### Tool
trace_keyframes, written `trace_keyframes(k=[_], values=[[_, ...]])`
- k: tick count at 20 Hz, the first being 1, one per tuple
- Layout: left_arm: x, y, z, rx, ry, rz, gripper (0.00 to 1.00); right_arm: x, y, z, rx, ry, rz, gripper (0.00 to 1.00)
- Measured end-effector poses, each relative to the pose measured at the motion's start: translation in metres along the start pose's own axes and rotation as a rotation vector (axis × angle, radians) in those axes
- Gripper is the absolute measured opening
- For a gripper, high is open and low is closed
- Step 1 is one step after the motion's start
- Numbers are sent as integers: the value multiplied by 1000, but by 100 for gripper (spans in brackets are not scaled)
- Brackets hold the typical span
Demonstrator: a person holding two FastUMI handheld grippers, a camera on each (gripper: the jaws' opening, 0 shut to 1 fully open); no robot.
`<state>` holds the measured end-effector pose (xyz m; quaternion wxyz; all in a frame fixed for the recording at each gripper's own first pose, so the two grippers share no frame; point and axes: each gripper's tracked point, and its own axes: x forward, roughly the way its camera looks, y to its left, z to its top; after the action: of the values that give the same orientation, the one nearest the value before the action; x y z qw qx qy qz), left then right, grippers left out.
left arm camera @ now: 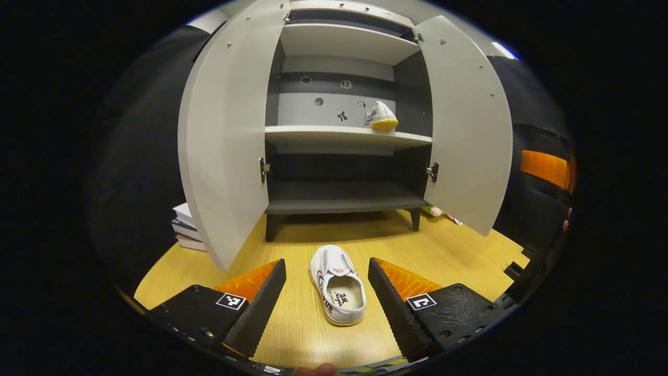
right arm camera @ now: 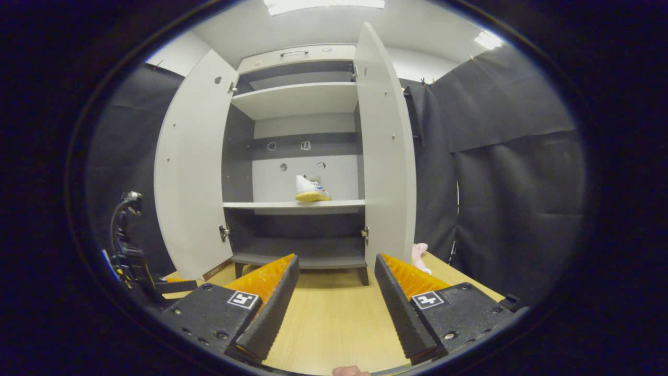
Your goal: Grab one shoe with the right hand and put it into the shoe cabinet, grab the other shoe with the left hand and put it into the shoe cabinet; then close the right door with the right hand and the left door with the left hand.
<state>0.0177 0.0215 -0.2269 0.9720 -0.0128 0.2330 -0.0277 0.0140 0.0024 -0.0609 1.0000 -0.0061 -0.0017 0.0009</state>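
1. Left gripper view had the left gripper (left arm camera: 327, 284) hovering low over the wooden tabletop (left arm camera: 449, 250), fingers spread wide and gripping nothing.
2. One white shoe (left arm camera: 338, 285) lay flat on the tabletop right between those fingers, toe toward the shoe cabinet (left arm camera: 344, 138); couldn't tell if either finger was touching it.
3. Both doors stood swung wide: left door (left arm camera: 224, 141), right door (left arm camera: 464, 130). Plenty of open tabletop ran from the shoe up to the cabinet's front edge.
4. The other shoe (left arm camera: 381, 117) already sat on the middle shelf (left arm camera: 334, 137), over at its right end near the front lip, with the rest of that shelf bare.
5. A stack of books (left arm camera: 183, 228) sat on the tabletop behind the left door's lower edge.
6. Right gripper view showed the right gripper (right arm camera: 336, 284) farther back, fingers also released and empty, bare tabletop ahead of them.
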Motion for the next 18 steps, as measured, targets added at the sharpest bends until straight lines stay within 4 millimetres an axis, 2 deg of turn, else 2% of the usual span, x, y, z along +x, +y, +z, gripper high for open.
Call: trace_keyframes(k=[4,10,14,18], values=[[32,8,-42,36,164,14,96,-2,-5,5,8,-6,5,92],[82,13,-84,68,309,15,96,-3,-12,7,10,4,11,92],[113,21,-95,56,356,9,95,-1,-19,7,11,11,-2,92],[141,20,-87,57,305,-6,94,6,-25,12,23,9,-14,92]])
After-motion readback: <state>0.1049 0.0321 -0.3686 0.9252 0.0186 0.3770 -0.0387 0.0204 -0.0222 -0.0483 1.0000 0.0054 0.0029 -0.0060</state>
